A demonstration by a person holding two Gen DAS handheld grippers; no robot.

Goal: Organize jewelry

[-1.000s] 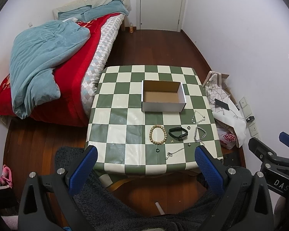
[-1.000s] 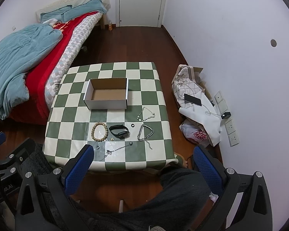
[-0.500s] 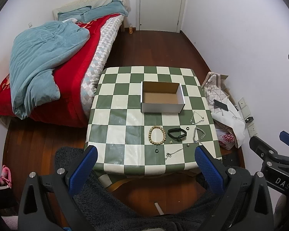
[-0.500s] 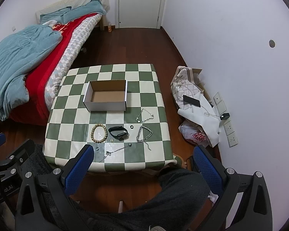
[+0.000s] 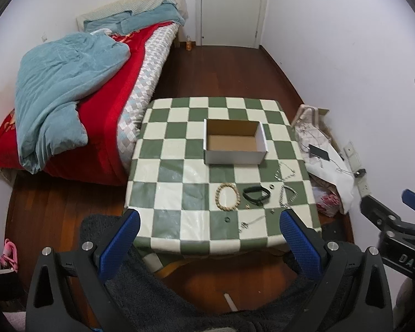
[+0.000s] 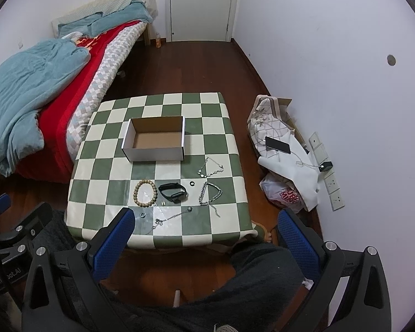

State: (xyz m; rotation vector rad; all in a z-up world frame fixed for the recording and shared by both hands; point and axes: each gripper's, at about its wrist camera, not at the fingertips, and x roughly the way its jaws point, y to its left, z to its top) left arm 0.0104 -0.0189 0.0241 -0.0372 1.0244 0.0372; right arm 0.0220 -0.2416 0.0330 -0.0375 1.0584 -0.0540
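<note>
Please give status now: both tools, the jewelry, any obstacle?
Left tool and right tool open, empty. Jewelry, like bead bracelet, on table; box empty. No obstacle.

Black claw (image 5: 209, 238) frames, textured blue pads (image 5: 300, 244), silver screws.

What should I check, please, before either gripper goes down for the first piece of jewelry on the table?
1. Left gripper open, holding nothing: ok.
2. Right gripper open, holding nothing: ok.
3. Box upright and empty: ok.
4. Bead bracelet lies apart from the black band: ok.
5. Thin chain near the table edge free of knots: cannot tell.
6. Grippers within reach of the jewelry: not ok, both hang well back.
</note>
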